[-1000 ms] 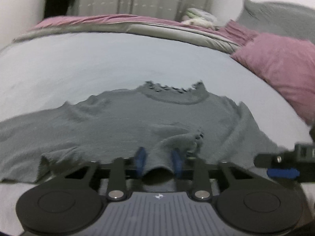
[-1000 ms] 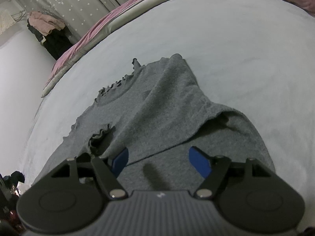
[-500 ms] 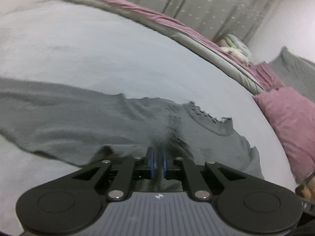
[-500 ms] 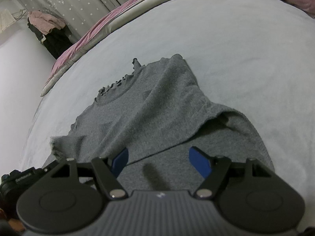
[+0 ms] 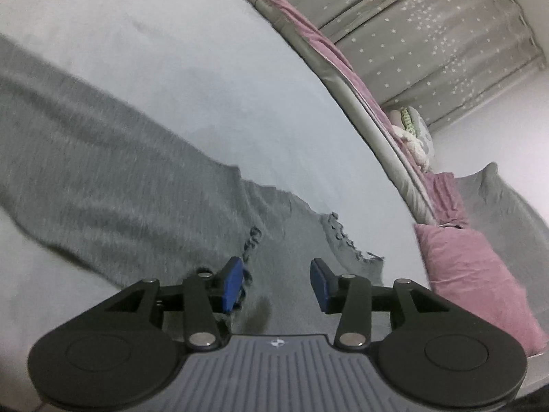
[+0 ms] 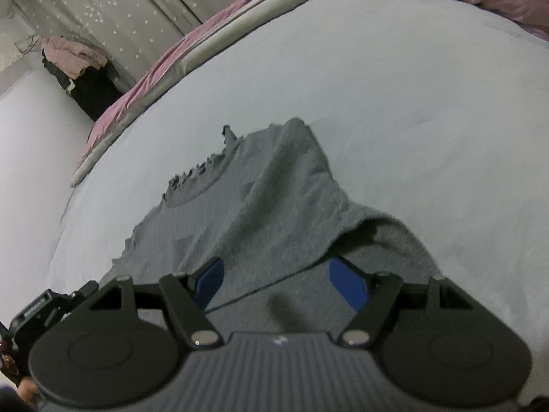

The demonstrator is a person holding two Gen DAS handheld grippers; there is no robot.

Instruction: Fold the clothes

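Reopened, left hand-held gripper (image 5: 276,283) and wide-open right hand-held gripper (image 6: 278,279) hold nothing above grey sweater (image 6: 260,206)

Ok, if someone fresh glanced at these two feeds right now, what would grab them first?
Probably the grey sweater spread across the pale bed sheet, its frilly neckline toward the far side and one side already folded over the body. Next, both grippers hang open just above it: the left gripper by the ruffled edge, the right gripper over the folded flap. The pink pillow at the bed's head adds the only strong colour.
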